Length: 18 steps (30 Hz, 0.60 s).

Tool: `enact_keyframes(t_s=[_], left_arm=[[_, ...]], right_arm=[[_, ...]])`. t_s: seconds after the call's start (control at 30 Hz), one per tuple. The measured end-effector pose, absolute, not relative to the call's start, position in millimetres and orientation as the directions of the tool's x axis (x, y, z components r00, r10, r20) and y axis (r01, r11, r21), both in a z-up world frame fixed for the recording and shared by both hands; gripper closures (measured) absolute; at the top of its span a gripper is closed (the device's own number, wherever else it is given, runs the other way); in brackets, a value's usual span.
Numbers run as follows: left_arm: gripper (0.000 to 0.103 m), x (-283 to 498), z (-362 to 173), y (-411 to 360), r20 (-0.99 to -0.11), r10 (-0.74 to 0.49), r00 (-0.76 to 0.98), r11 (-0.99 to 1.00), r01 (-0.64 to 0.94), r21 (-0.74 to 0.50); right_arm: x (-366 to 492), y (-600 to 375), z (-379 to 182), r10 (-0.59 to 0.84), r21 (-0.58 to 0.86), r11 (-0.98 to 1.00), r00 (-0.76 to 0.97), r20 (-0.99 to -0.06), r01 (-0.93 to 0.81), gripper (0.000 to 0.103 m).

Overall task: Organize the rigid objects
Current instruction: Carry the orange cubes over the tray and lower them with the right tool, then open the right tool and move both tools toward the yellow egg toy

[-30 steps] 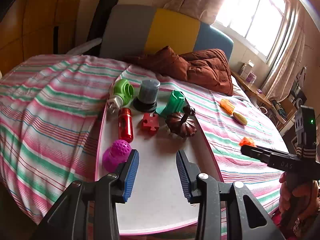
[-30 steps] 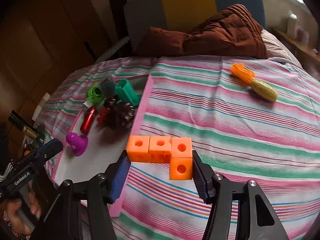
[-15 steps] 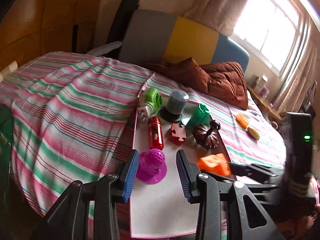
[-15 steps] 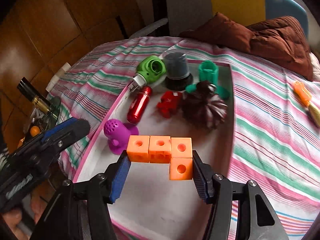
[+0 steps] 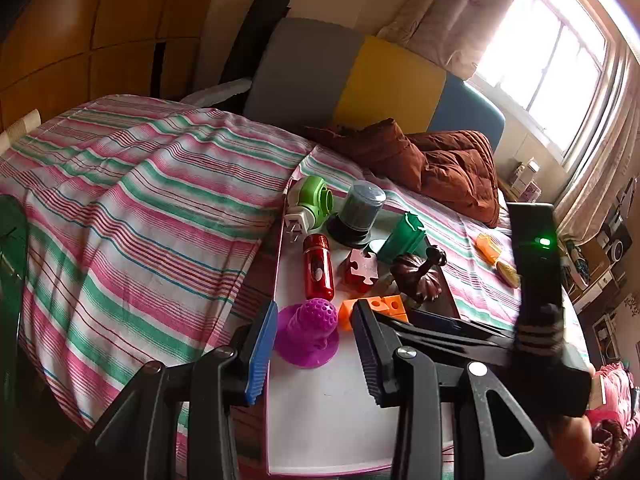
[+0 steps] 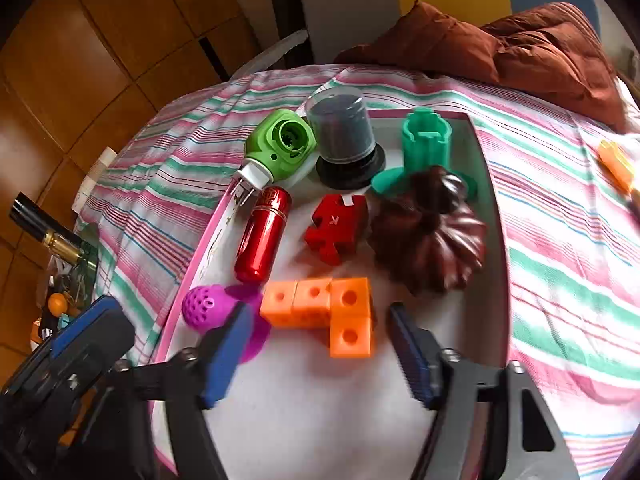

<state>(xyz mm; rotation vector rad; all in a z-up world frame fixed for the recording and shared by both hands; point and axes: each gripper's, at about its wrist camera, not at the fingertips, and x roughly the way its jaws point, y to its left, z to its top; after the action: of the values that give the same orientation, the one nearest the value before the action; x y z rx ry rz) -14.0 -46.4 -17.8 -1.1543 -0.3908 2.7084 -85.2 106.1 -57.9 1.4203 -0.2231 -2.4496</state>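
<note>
The right tool [image 6: 316, 344] stands open around the orange blocks [image 6: 334, 312] on the white tray [image 6: 320, 420], the purple toy [image 6: 210, 306] at its left finger and the brown pumpkin [image 6: 428, 236] beyond, while the left tool [image 5: 316, 360] hovers open and empty near the tray's edge.

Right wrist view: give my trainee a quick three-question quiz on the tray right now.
1. True or false: the orange cube block rests on the tray, free of the right gripper.
2. Which object lies directly beside the red capsule? A) red puzzle piece B) orange brush
3. Fill in: the left gripper jaws are ___.

Key: 1 true; 2 A; 3 open
</note>
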Motion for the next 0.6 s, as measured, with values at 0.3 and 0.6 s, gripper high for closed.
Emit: enact_keyframes(t_s=[0.3,0.6], left_arm=[[0.064,-11,-17,-37,-0.658,0.328,-0.678,-0.933,-0.122,-0.340],[0.064,-3,-17,-13,-0.642,0.401,-0.654,-0.913,-0.227,-0.339]], right_arm=[[-49,126,-43,-0.345,0.264,-0.937,-0.497,-0.796,0.228,0.029],[-33,162,-29,-0.294,0.235,-0.956,-0.578,-0.761,0.177,0.029]])
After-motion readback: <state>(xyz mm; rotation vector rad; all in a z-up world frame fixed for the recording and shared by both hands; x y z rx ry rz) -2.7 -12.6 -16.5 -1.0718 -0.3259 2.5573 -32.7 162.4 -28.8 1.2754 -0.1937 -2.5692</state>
